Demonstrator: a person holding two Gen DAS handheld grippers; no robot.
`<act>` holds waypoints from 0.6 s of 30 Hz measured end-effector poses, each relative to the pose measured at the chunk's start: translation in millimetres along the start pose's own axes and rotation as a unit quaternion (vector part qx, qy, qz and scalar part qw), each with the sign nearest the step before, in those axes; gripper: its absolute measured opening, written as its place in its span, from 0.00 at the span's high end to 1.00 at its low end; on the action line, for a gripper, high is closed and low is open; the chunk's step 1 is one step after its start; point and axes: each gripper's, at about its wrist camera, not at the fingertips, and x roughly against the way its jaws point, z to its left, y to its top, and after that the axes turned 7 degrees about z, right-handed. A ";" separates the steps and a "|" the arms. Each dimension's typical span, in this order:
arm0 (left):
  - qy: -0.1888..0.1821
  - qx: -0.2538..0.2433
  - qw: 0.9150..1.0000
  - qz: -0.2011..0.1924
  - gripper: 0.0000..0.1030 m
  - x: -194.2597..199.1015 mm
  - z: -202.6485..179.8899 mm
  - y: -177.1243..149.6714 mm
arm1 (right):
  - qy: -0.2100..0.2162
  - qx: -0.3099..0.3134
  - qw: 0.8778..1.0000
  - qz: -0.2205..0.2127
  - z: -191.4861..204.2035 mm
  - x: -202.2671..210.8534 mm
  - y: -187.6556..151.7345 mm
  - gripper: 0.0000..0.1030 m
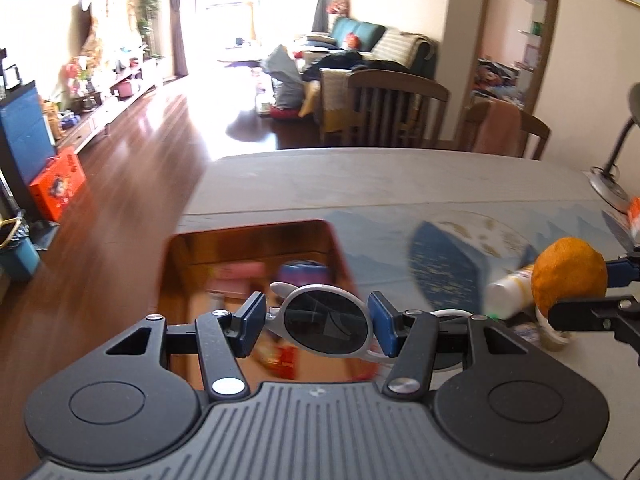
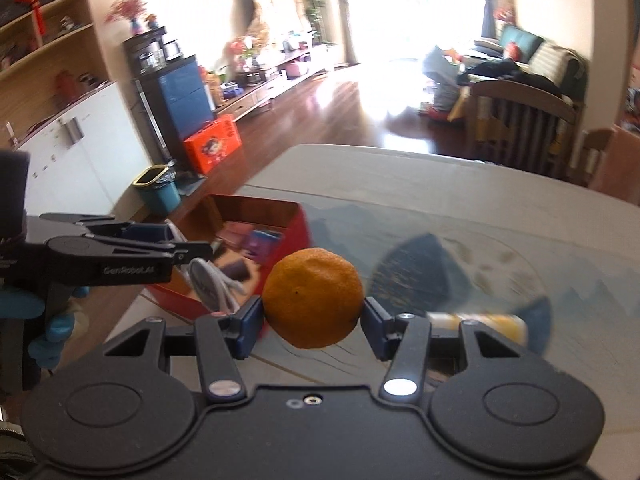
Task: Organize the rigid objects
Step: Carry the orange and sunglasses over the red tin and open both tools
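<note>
While both carry | left gripper pinches sunglasses, long axis left-right | right gripper pinches orange

- Left gripper: black ribbed housing, two round black discs, blue finger pads, silver pivot screws
- Right gripper: smooth black housing, the same discs, blue pads, bright silver screws
- White lettering on the left gripper's side arm
- A blue glove on the left hand

Wooden chairs behind table, teal sofa, desk lamp, teal bin.
</note>
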 end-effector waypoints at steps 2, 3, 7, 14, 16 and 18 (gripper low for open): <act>0.009 0.004 1.000 0.000 0.46 -2.9 14.2 2.2 | 0.003 0.009 1.000 0.004 12.5 -10.5 7.8 0.49; 0.014 0.006 1.000 0.002 0.46 -5.7 22.3 3.5 | 0.005 0.014 1.000 0.007 18.9 -15.8 11.8 0.49; 0.029 0.018 0.999 0.010 0.46 -20.0 49.0 8.1 | 0.006 0.029 0.999 0.020 39.9 -35.6 25.4 0.49; 0.043 0.034 0.998 0.019 0.46 -50.0 80.8 23.4 | 0.009 0.044 0.998 0.047 65.9 -71.9 38.7 0.49; 0.045 0.028 0.998 0.020 0.46 -59.9 83.2 27.6 | 0.009 0.054 0.997 0.054 72.6 -80.7 41.7 0.49; 0.050 0.020 0.998 0.023 0.46 -71.7 82.8 31.8 | 0.006 0.060 0.996 0.064 79.4 -92.0 44.8 0.49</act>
